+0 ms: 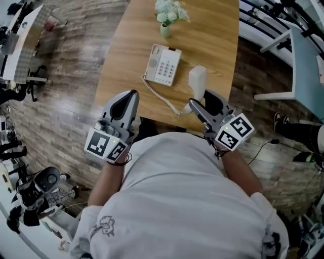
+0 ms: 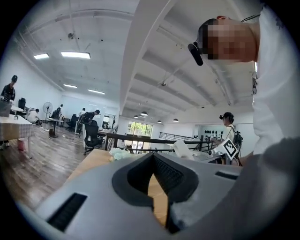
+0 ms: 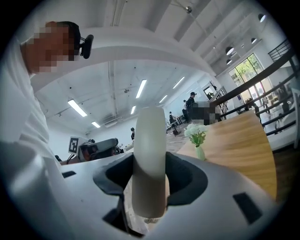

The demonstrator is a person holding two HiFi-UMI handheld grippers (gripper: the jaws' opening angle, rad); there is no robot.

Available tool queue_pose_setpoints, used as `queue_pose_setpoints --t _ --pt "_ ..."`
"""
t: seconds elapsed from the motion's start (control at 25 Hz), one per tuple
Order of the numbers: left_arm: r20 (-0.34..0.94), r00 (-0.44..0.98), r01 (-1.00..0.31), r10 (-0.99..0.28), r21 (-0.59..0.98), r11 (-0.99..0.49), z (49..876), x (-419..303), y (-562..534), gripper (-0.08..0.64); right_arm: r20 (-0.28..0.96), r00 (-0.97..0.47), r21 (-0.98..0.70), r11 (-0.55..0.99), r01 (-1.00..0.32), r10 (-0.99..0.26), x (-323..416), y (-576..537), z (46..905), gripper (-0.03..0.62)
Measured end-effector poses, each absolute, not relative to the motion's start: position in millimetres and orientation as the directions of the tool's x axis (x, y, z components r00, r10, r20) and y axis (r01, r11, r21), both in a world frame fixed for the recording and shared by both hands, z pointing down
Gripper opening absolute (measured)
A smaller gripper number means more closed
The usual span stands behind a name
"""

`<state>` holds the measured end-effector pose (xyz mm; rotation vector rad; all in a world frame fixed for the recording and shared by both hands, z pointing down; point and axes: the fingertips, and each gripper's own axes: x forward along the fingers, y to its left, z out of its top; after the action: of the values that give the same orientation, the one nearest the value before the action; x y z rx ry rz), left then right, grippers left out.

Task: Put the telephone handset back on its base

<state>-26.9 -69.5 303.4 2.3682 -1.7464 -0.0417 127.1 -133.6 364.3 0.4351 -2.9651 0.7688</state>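
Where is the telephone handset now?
In the head view, the handset is clamped in the right tool, just right of the base, above the table.

**Bare counter on both sides of the phone base; vase and cord hem it in**

The counter point(image 1: 126, 45) lies bare left of the phone base point(image 1: 163, 65), and again on the right beyond the handset point(image 1: 197, 80). A vase of flowers point(image 1: 169, 15) stands just behind the base and blocks the far side. The coiled cord point(image 1: 161, 96) crosses the strip between the base and the near edge. The left gripper point(image 1: 131, 96), fingers together, hangs over that edge just left of the cord. From above, the base is uncovered.
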Motion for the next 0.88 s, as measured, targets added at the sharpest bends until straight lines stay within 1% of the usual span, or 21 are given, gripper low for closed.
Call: queue_pose_setpoints --t 0.36,0.68,0.88 --pt "0.076 0.5 -0.856 -0.863 0.199 -0.478 310.2 -75.4 -110.3 0.005 0.167 -0.888 -0.467 0.759 -0.453 -0.428 83.9 -133.1 374.2 0.222" --pt "0.072 0.633 -0.766 -0.771 0.203 -0.61 309.7 -134.1 -128.1 0.005 0.2 -0.813 -0.492 0.661 -0.566 -0.547 24.1 -129.1 382.6 0.222" --pt "0.073 0.697 -0.709 -0.714 0.22 -0.67 316.4 -161.2 -125.0 0.005 0.241 -0.77 -0.475 0.62 -0.624 -0.591 -9.6 -123.0 392.8 0.222"
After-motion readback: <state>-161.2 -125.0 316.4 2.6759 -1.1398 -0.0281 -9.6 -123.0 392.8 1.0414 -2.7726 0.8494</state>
